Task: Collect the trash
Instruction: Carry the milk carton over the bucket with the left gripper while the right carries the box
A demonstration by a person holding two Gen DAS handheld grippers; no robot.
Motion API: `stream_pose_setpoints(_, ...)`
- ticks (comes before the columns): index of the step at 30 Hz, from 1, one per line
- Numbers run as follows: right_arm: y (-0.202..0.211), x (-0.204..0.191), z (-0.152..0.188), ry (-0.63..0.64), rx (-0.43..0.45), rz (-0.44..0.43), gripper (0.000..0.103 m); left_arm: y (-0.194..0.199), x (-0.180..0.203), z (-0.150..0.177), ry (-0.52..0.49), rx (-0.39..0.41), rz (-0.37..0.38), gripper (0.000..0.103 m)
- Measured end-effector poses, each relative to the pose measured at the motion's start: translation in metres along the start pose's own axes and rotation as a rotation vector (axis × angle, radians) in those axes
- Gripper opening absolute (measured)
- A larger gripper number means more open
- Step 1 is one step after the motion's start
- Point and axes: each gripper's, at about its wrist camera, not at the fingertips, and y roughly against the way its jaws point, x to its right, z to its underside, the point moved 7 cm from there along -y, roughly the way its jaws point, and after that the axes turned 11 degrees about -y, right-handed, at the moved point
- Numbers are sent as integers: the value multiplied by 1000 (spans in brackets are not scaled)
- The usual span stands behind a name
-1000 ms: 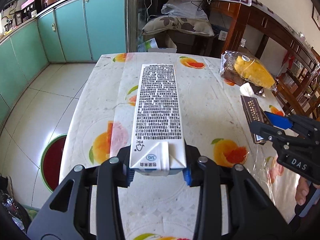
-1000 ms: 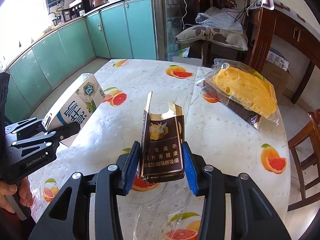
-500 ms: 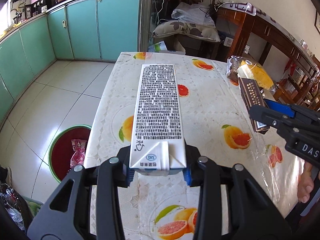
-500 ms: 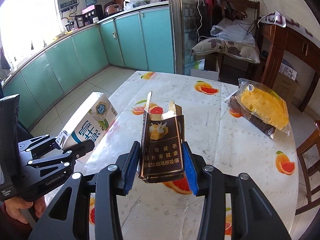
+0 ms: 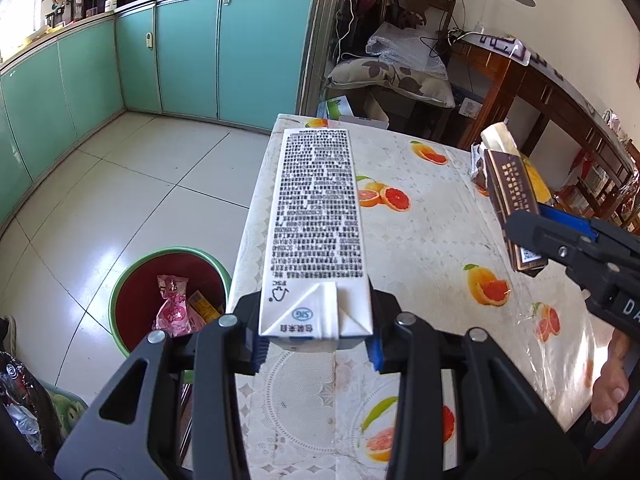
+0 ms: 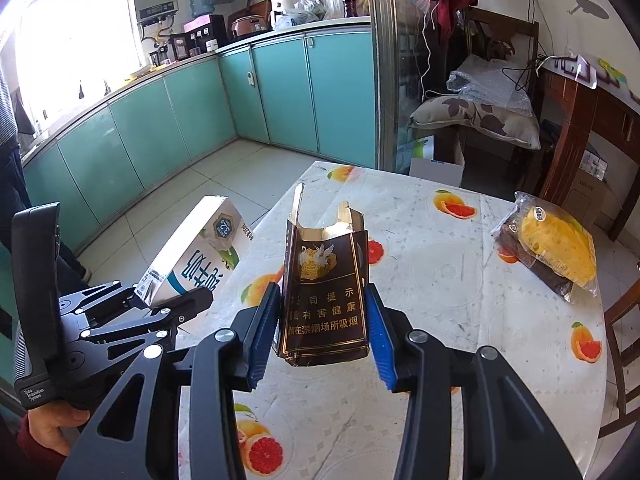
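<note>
Left fingers [image 5: 316, 344] clamp the milk carton [image 5: 314, 232] level; right fingers [image 6: 322, 330] pinch the upright cigarette pack [image 6: 324, 292].

Left claw [image 5: 316, 346] clamps milk carton [image 5: 314, 224] above worktop [image 5: 432, 240] edge; red bin [image 5: 168, 292] w/ wrappers on floor, lower left.

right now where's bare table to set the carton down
The table is bare across its middle, between the milk carton and the bagged bread, and along the near edge. Crowded only at the right edge around the bread.
</note>
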Motion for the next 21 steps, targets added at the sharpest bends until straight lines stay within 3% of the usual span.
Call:
stream_pose_setpoints(18, -35, -73, 1, 68, -42, -77, 41, 17, -91, 8, 48, -6, -126, 36)
stream_pose_setpoints(21, -44, -84, 1, 80, -55, -94, 41, 14, -110, 8, 66, -13, -131, 25)
